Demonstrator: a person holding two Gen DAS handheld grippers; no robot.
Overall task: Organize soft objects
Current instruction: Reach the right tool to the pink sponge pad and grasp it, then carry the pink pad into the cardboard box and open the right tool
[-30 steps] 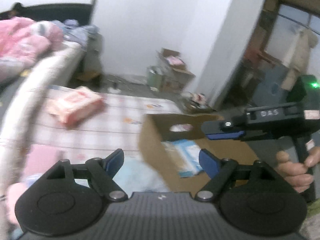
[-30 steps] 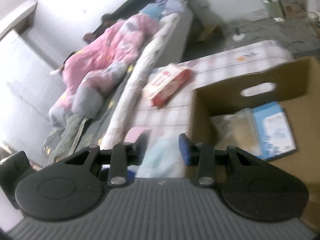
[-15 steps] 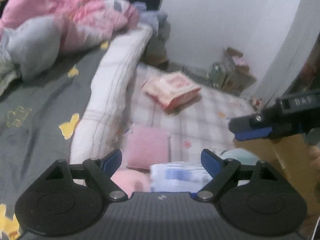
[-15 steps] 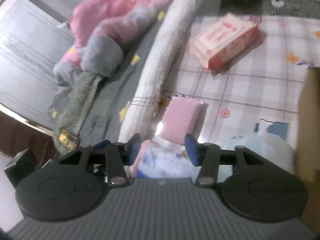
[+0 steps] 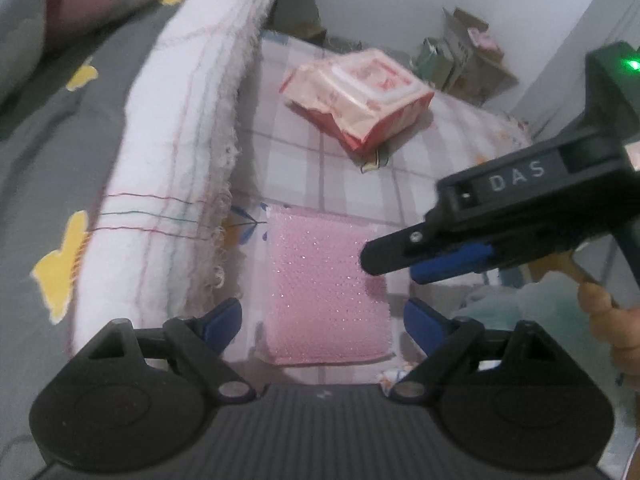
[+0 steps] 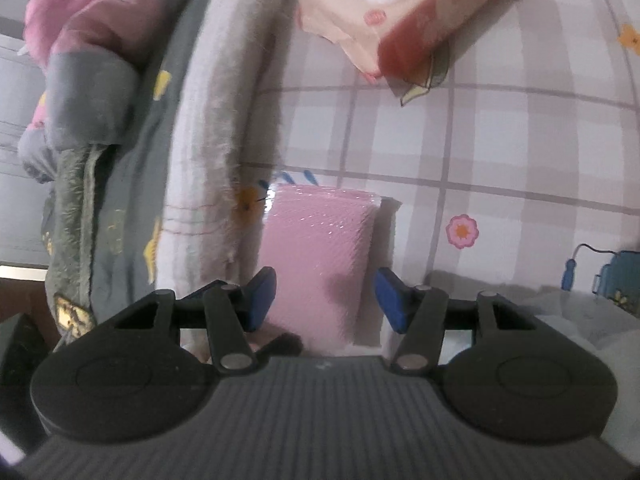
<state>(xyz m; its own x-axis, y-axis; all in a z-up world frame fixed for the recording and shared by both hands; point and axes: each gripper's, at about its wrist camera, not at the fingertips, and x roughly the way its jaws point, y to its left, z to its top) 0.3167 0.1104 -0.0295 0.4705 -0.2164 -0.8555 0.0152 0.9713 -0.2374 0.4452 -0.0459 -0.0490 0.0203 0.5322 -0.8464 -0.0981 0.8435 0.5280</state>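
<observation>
Over the pink sponge [image 5: 326, 292] on the checked sheet [image 5: 420, 160], both grippers' fingers [image 5: 222, 318] [image 6: 260, 298] spread apart, empty.

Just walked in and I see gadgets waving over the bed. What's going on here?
A person is tidying soft things on a checked sheet, holding tongs in each hand. Both the left tongs and the right tongs point down at a pink sponge-like pad lying flat beside a rolled white blanket. Both stand open, gripping nothing yet. A red and white tissue pack lies farther off, untouched.
</observation>
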